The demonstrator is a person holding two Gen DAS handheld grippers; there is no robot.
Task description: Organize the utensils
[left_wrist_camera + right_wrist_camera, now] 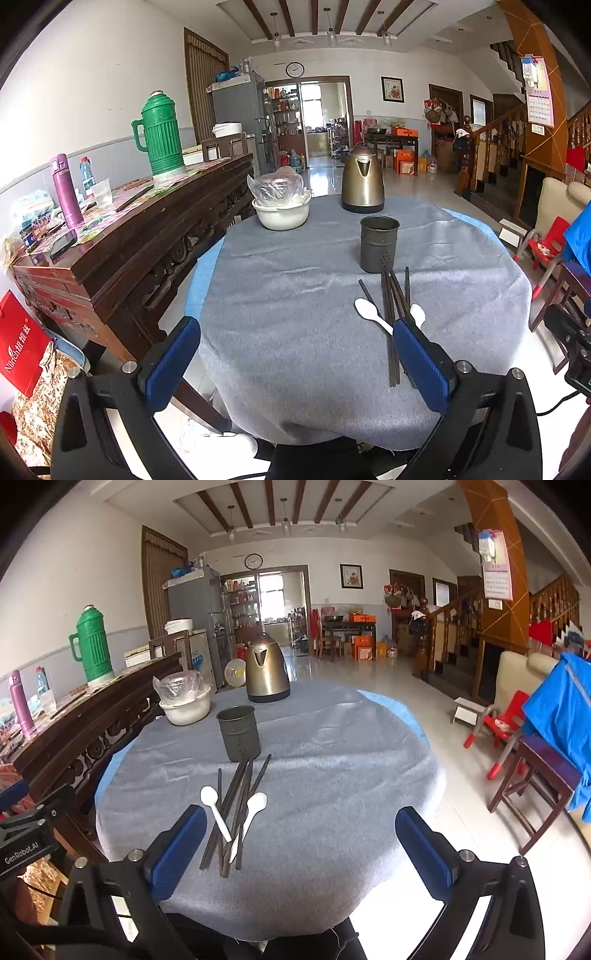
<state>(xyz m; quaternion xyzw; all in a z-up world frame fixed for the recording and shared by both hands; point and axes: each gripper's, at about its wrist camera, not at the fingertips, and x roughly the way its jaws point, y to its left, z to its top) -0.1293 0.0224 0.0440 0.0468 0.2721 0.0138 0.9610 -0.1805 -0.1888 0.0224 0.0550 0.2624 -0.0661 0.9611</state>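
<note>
Both your tongs stand released, jaws wide and empty: the left gripper (295,354) hangs over the near edge of the table (280,295), the right gripper (301,843) likewise. Your left gripper's right finger (421,354) covers the near ends of some chopsticks (391,314) and most of one white spoon (418,314), so you see only its bowl there. From the right wrist view the whole bundle shows: dark chopsticks (236,805) fanned near the middle of the grey cloth (332,760), two white spoons (216,812) lying across them, handles crossing toward the near edge. How many chopsticks there are is hard to count. Just behind them stands the metal holder (238,733), upright; its inside is not visible. Farther back sit a kettle (266,674) and a white bowl (186,710) of crumpled plastic.
</note>
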